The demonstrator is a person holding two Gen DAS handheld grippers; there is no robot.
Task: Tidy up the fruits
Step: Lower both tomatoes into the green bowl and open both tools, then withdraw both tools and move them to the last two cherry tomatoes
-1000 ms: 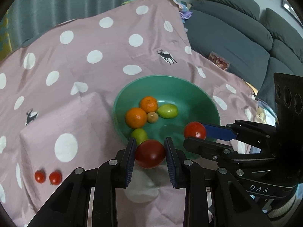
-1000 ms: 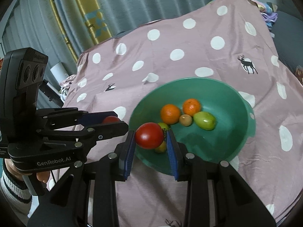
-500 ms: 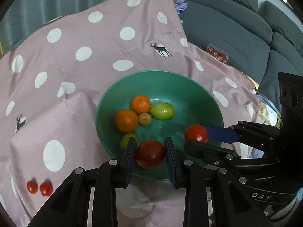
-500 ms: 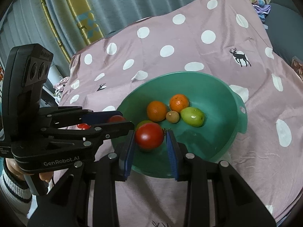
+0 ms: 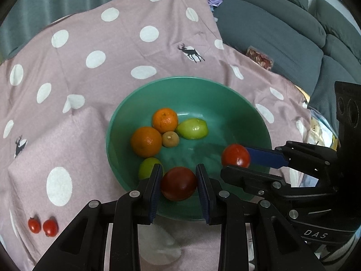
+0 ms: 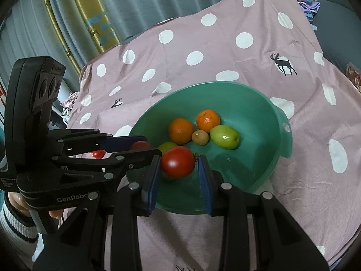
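Left gripper [image 5: 179, 184]: your pads pinch a dark tomato [image 5: 178, 183], over the bowl's [image 5: 252, 113] near rim.
Right gripper [image 6: 179, 164]: clamped on a red tomato [image 6: 177, 161], above the bowl too.

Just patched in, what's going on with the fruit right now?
A person holds two tongs, each clamped on a round red tomato over the round green plastic bowl: the left tongs grip a darker tomato, the right tongs a brighter one. Two oranges, green fruits and a small brown fruit sit inside. Two small red tomatoes remain on the pink dotted cloth.
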